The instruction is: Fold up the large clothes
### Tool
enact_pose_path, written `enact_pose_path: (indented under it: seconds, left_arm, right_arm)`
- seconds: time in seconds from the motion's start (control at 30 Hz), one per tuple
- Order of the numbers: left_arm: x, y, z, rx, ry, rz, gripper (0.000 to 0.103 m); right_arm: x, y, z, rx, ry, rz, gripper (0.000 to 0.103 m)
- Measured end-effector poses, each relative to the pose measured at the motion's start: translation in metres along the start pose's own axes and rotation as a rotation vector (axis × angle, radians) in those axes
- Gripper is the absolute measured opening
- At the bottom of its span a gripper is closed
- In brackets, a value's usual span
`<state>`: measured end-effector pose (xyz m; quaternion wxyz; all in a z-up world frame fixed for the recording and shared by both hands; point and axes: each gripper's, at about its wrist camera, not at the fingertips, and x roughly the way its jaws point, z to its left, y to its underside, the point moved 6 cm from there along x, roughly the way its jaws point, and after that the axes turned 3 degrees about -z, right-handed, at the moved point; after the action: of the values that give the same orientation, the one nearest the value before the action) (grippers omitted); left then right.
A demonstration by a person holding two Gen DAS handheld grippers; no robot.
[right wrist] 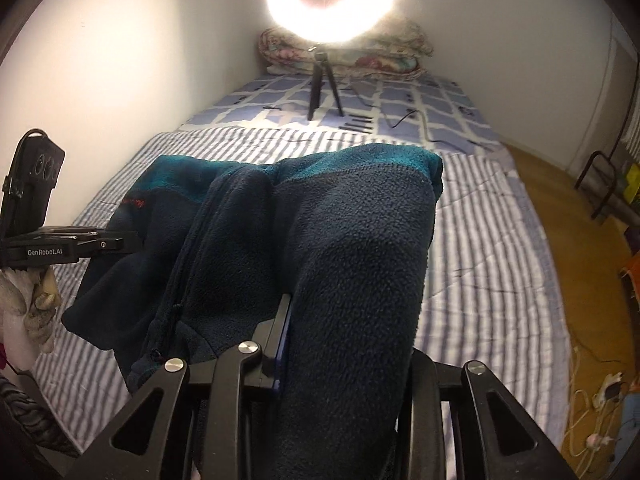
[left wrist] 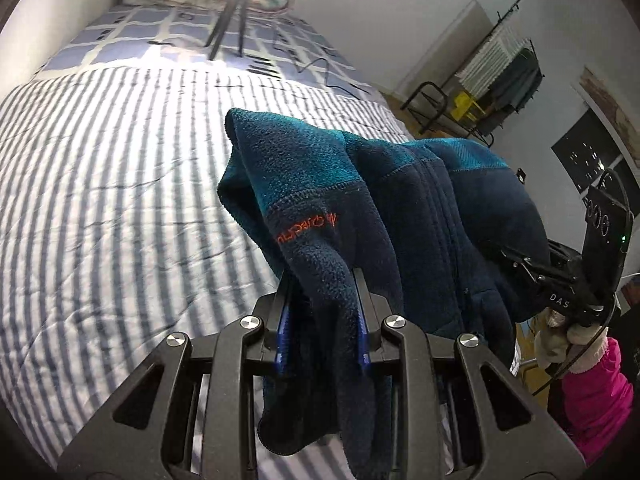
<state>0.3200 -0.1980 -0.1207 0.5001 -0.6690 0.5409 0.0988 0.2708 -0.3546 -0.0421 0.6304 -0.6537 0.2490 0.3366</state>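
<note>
Left gripper [left wrist: 322,312]: jaws clamped on fold of dark navy fleece jacket with teal yoke [left wrist: 360,208]. Right gripper [right wrist: 340,340]: jaws pinching thick fleece roll, far finger hidden. Jacket hangs between both grippers, above near edge of blue-white striped quilt [right wrist: 480,260]. Advice: keep grips level, pull hem taut, lower flat onto quilt before folding. Left view alone shows orange chest lettering [left wrist: 308,230] clearly, drying rack [left wrist: 504,68]. Right view alone shows ring light [right wrist: 328,0] whole, wooden floor [right wrist: 552,184].
</note>
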Motion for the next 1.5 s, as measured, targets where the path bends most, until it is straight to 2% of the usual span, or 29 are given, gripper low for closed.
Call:
enact_pose_path:
  seconds: [0.3,0.5,0.77,0.9,1.03,1.17,1.27,1.37,1.43,1.5]
  left_arm:
    - [0.047,-0.038,-0.037,0.074,0.034,-0.010,0.024]
    - [0.097,-0.087,-0.057,0.113,0.060,-0.035,0.025]
    - [0.174,-0.160,-0.077,0.123,0.089,-0.062,0.024]
    - [0.212,-0.191,-0.077,0.116,0.085,-0.064,0.024]
    - [0.244,-0.212,-0.074,0.126,0.072,-0.069,0.024]
    - [0.275,-0.229,-0.069,0.090,0.077,-0.073,0.024]
    - [0.292,-0.235,-0.061,0.100,0.054,-0.071,0.024]
    - [0.307,-0.234,-0.045,0.144,-0.026,-0.063,0.025]
    - [0.313,-0.230,-0.034,0.169,-0.075,-0.051,0.026]
    - [0.317,-0.225,-0.022,0.165,-0.090,-0.036,0.031]
  right_arm:
    - [-0.002,-0.017,-0.051,-0.018,0.077,-0.031,0.029]
    - [0.014,-0.048,-0.096,-0.013,0.128,-0.065,0.028]
    - [0.058,-0.097,-0.172,0.011,0.193,-0.090,0.028]
    - [0.086,-0.113,-0.203,0.023,0.191,-0.091,0.028]
    - [0.119,-0.128,-0.236,0.064,0.172,-0.086,0.028]
    - [0.148,-0.140,-0.263,0.077,0.164,-0.085,0.028]
    - [0.171,-0.146,-0.279,0.084,0.153,-0.077,0.028]
    - [0.200,-0.139,-0.293,0.064,0.180,-0.032,0.032]
    - [0.212,-0.130,-0.304,0.073,0.210,-0.001,0.041]
    - [0.219,-0.124,-0.317,0.102,0.221,0.013,0.046]
